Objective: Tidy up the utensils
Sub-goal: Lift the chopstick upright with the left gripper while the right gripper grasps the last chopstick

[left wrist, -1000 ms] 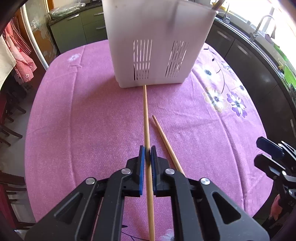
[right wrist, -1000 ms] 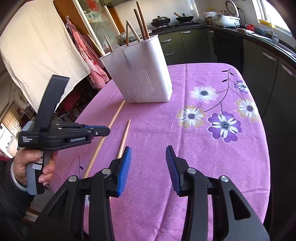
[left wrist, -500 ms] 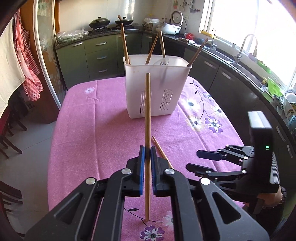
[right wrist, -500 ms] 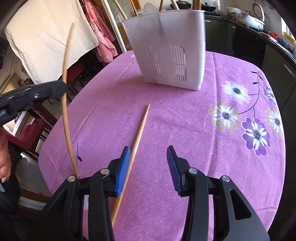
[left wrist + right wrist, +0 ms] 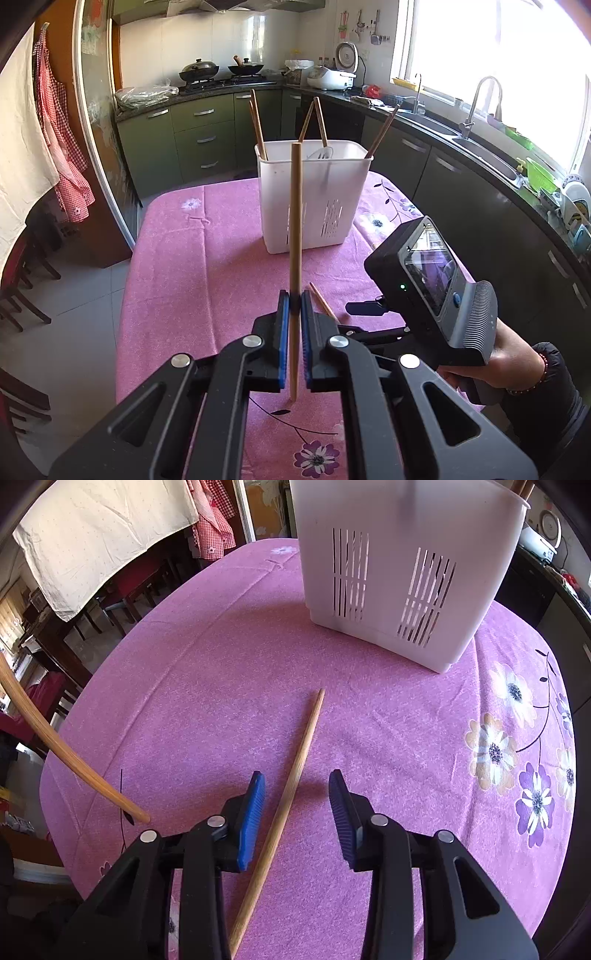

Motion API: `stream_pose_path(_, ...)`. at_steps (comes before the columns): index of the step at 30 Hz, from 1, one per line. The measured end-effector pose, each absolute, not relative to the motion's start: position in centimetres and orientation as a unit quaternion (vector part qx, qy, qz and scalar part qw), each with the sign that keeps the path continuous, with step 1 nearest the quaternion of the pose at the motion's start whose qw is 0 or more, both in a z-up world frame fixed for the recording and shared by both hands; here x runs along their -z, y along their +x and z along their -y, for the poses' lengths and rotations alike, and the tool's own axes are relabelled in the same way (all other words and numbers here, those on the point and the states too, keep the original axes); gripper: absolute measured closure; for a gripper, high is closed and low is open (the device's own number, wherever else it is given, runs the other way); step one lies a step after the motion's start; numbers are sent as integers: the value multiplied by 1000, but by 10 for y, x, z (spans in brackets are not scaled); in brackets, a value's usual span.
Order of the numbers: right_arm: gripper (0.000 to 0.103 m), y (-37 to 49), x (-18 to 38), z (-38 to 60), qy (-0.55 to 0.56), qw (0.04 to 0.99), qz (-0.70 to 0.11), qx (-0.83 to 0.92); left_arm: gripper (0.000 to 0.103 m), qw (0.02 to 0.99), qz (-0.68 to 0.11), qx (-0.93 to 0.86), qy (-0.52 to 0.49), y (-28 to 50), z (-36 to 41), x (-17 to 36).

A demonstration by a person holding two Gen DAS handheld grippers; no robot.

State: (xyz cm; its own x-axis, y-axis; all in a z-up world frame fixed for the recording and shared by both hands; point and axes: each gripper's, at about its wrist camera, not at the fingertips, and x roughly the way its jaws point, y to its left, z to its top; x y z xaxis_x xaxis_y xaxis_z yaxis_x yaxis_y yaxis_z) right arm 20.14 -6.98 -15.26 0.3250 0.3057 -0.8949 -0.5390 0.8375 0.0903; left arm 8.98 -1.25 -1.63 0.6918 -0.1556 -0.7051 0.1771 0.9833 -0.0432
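My left gripper (image 5: 292,306) is shut on a long wooden chopstick (image 5: 295,221) and holds it off the table, its far end in front of the white slotted utensil basket (image 5: 314,214). Several chopsticks and a white utensil stand in the basket. A second chopstick (image 5: 295,771) lies on the pink cloth. My right gripper (image 5: 296,794) hovers low over it with the stick between its jaws; they are closing, and the blue pads (image 5: 253,812) do not touch the stick. The lifted chopstick (image 5: 55,742) shows at the left of the right wrist view.
The pink flowered tablecloth (image 5: 221,664) covers a rounded table with the basket (image 5: 406,572) at its far end. Dark chairs (image 5: 22,288) stand to the left. Kitchen counters and a sink (image 5: 480,147) run along the right. A hand (image 5: 506,354) holds the right gripper's handle.
The left gripper has lifted its chopstick off the table and pulled back from the basket. The right gripper has moved over the lying chopstick, which now sits between its narrowing jaws.
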Motion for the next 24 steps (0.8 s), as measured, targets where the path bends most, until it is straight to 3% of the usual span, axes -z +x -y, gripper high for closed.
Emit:
stream_pose_path(16, 96, 206, 156, 67, -124, 807, -513, -265, 97, 921, -380, 89, 20, 87, 14, 15)
stream_pose_path(24, 96, 194, 131, 92, -78, 827, -486, -270, 97, 919, -382, 90, 22, 88, 15, 15)
